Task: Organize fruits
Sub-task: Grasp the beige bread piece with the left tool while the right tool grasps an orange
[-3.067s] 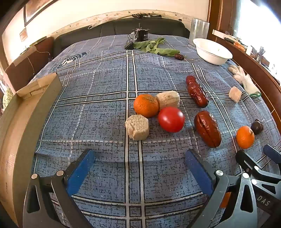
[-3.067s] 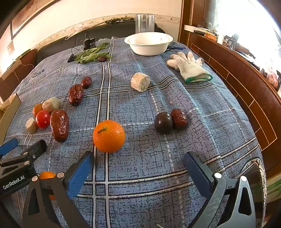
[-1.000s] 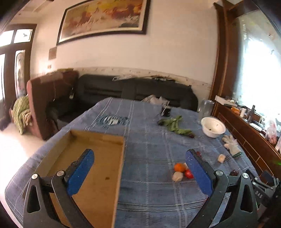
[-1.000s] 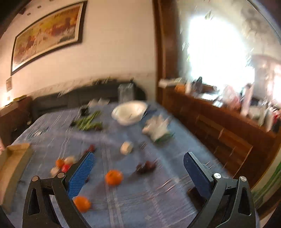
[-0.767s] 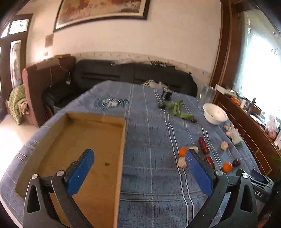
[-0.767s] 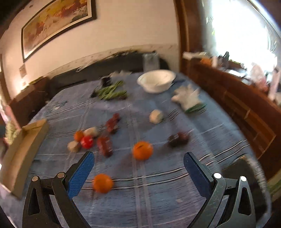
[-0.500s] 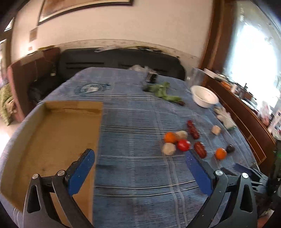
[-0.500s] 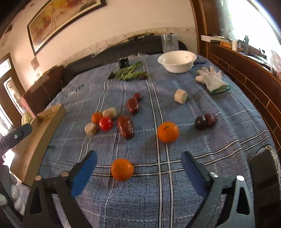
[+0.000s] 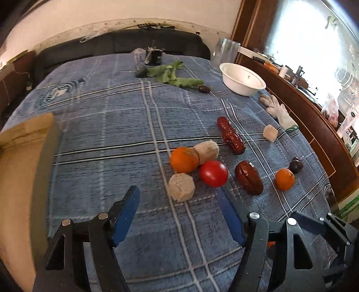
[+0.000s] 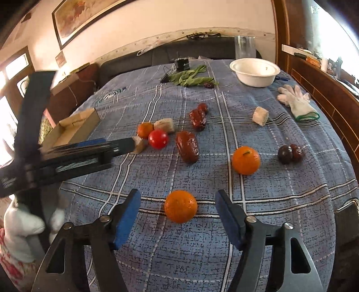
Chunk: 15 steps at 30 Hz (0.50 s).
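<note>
Both grippers have been lowered toward the blue plaid cloth (image 10: pixel 280 191), jaws just narrowed, nothing held. The right gripper (image 10: pixel 177 215) is aimed at a round orange (image 10: pixel 180 209). No fruit is sorted yet; the cardboard box (image 10: pixel 74 130) appears unfilled.

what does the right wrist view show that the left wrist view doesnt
Only the right wrist view shows the nearest orange, lined up between the right gripper's open blue pads, plus the left gripper from the side and a framed picture. Only the left wrist view shows nothing extra. Both share the tomato, white bowl and cardboard box.
</note>
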Each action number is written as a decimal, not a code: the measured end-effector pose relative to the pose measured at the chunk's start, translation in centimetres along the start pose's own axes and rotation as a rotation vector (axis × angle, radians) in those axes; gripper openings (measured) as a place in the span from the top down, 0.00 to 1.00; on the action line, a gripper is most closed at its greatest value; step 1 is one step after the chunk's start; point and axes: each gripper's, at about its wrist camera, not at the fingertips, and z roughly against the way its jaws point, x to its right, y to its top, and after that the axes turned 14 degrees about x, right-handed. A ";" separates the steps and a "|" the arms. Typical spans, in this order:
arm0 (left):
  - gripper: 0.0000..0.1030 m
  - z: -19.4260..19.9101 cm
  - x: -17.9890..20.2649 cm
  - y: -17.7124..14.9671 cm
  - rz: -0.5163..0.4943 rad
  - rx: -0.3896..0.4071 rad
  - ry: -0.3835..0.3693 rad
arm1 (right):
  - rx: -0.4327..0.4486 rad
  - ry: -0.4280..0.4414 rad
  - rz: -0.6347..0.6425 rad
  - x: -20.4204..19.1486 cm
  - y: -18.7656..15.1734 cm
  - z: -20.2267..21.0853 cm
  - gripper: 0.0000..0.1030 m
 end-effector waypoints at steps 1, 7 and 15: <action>0.31 -0.2 0.0 0.0 -0.003 -0.004 0.001 | -0.006 0.001 0.001 0.1 0.0 -0.2 0.37; 0.53 -1.4 0.8 -0.4 -0.060 -0.016 0.035 | -0.047 0.008 -0.014 0.4 -0.4 -1.1 0.50; 0.75 0.0 0.3 -0.2 -0.046 0.005 0.034 | -0.065 0.013 -0.009 0.4 -0.4 -1.8 0.66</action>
